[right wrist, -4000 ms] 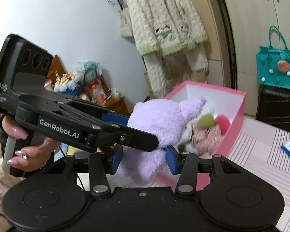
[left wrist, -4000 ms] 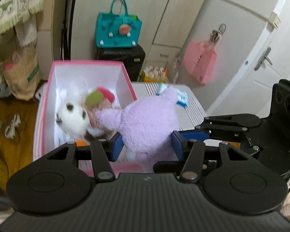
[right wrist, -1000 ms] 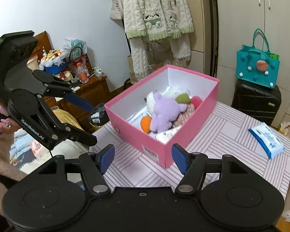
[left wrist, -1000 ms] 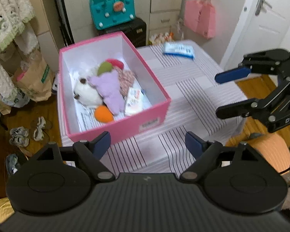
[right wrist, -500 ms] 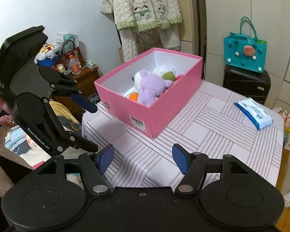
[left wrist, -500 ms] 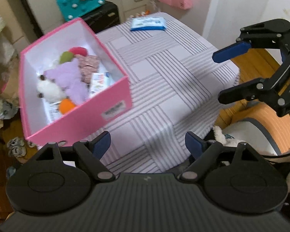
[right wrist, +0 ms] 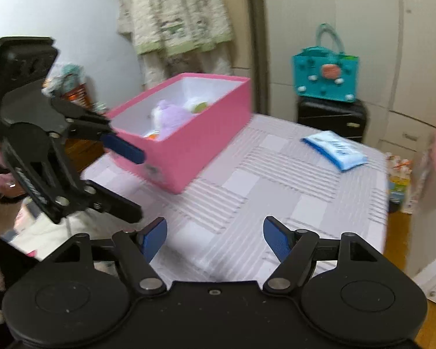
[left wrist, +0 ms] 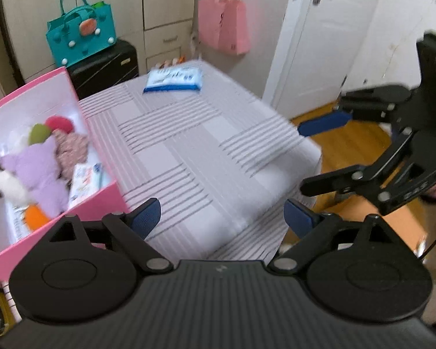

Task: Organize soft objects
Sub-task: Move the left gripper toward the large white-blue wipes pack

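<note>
The purple plush toy (left wrist: 40, 168) lies inside the pink box (left wrist: 101, 200), pale lilac and fuzzy, stretched lengthwise with a white plush (left wrist: 5, 183) against one side and a mottled pink-brown soft toy (left wrist: 71, 148) on the other. A green and red piece (left wrist: 48, 129) sits by its upper end, an orange ball (left wrist: 35, 216) near its lower end, and a small printed packet (left wrist: 85, 177) leans on the box wall beside it. From the right wrist view only its rounded lilac top (right wrist: 168, 115) shows over the box rim.

The box stands at a corner of the striped table (left wrist: 194, 151); a blue and white wipes pack (left wrist: 174, 80) lies near the far edge, well apart from the box.

The left gripper (left wrist: 221, 213) hovers above the near edge of the table, jaws spread wide and empty, having just opened further. The right gripper (right wrist: 215, 238) is likewise spread with nothing between its blue pads, and has also just been opening.

Four seconds ago both grippers clamped the purple toy above the box; now it rests in the box and both are clear of it. Over the last second both views have swung away from the box toward the bare table.
</note>
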`<state>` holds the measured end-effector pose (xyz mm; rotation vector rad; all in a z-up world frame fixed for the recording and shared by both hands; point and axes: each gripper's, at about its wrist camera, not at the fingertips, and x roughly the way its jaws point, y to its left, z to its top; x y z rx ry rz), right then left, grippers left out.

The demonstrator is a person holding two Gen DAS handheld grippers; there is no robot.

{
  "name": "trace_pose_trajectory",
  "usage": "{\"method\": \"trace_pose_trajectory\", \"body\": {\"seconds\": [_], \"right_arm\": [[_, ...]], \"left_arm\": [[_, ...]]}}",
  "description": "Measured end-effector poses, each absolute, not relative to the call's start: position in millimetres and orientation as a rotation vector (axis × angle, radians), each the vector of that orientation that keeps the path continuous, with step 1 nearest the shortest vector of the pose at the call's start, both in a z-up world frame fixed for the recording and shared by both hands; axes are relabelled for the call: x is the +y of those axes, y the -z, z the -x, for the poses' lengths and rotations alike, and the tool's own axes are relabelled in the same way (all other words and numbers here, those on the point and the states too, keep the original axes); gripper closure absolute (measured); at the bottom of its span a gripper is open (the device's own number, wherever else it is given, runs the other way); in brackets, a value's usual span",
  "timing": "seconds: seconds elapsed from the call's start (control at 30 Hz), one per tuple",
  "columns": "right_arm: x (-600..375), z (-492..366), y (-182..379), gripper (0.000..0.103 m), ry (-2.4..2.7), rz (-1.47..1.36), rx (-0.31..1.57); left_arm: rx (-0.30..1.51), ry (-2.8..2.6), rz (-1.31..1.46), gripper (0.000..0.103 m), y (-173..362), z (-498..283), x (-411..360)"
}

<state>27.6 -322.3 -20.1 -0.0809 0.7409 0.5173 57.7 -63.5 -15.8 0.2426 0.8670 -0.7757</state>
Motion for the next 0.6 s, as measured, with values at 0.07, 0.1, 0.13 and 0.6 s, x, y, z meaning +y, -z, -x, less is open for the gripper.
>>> {"method": "trace_pose_trajectory", "body": {"seconds": [0.07,0.1,0.13,0.6], "right_arm": [[-330,-31,24,0.023,-0.485,0.077,0.727],[-334,-35,25,0.022,-0.48,0.064,0.723],[-340,-40,27,0.021,-0.481,0.045,0.722],[-376,-104,58,0.015,-0.366,0.036,0.561]], "left_arm": [[0.845,0.792,-0.209,0.011,17,-62,-70],[0.834,0.802,-0.197,0.01,17,-65,-75],[0.823,0.807,-0.186,0.01,17,-67,-79],[0.673,0.673,-0.031,0.01,34,-134,-121]]}}
